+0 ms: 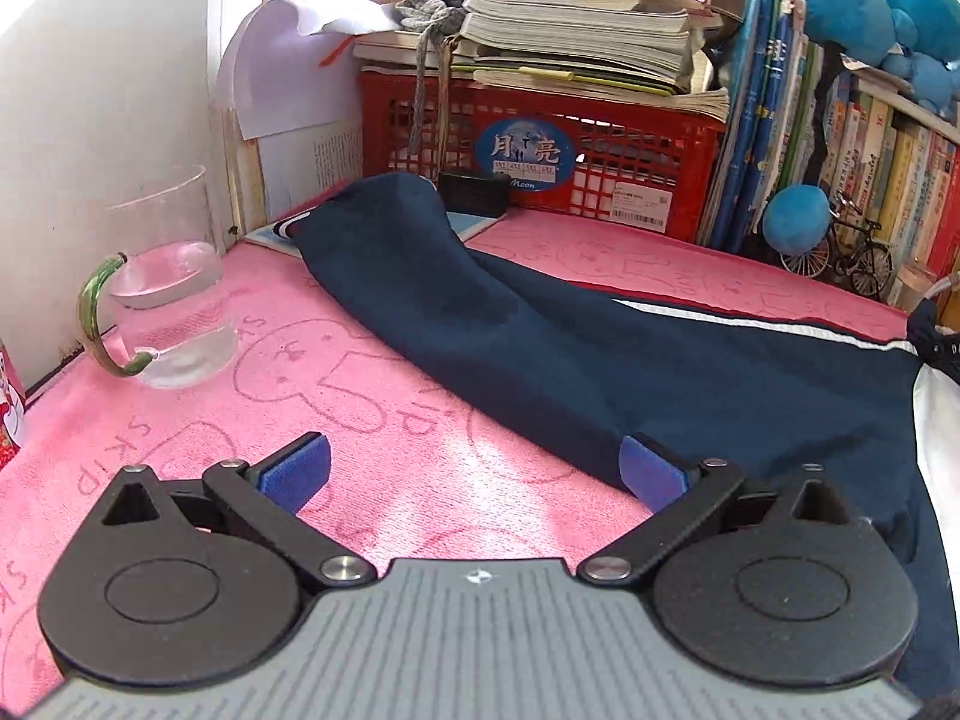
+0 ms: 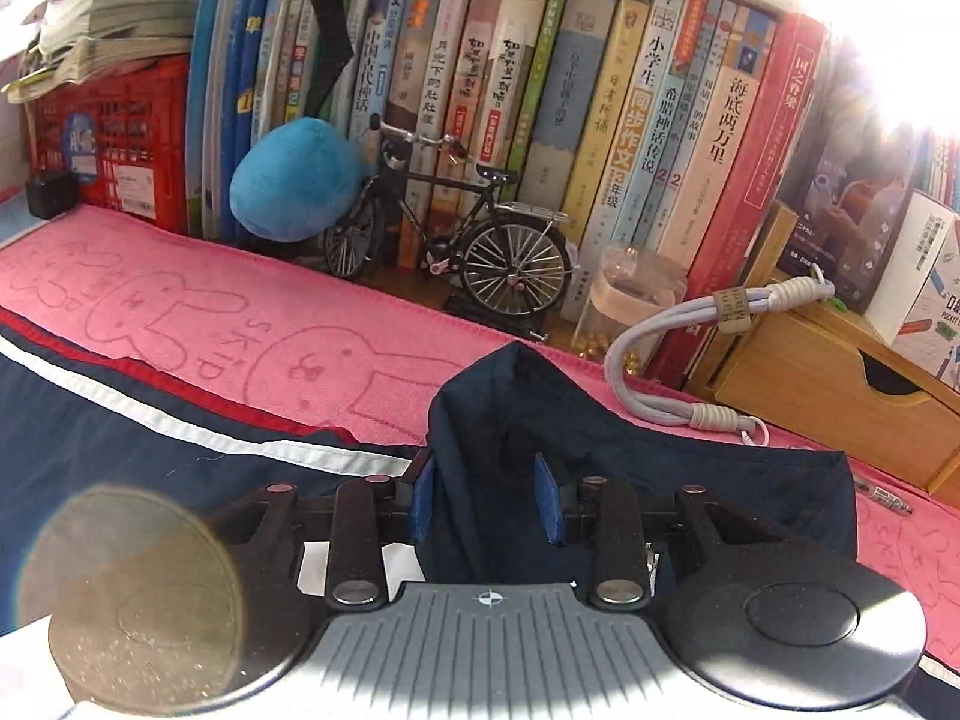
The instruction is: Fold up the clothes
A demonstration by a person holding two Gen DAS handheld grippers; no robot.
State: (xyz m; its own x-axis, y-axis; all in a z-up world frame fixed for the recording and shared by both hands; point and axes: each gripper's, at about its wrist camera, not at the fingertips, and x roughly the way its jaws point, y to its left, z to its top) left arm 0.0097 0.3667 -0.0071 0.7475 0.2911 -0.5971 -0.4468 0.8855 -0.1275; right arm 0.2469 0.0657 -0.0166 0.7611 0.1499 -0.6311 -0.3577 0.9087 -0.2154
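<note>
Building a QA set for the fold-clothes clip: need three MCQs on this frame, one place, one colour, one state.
1. Where is the glass mug?
A. On the pink towel, left of the navy garment
B. In the red crate
C. On the book stack

2. What colour is the plush ball by the toy bicycle?
A. Yellow
B. Blue
C. Green

3. How is the left gripper?
A. Shut on the garment
B. Open
C. Out of view

Answers: A, the mug stands on the towel near the wall; B, it is plainly blue; B, its pads stand far apart.
</note>
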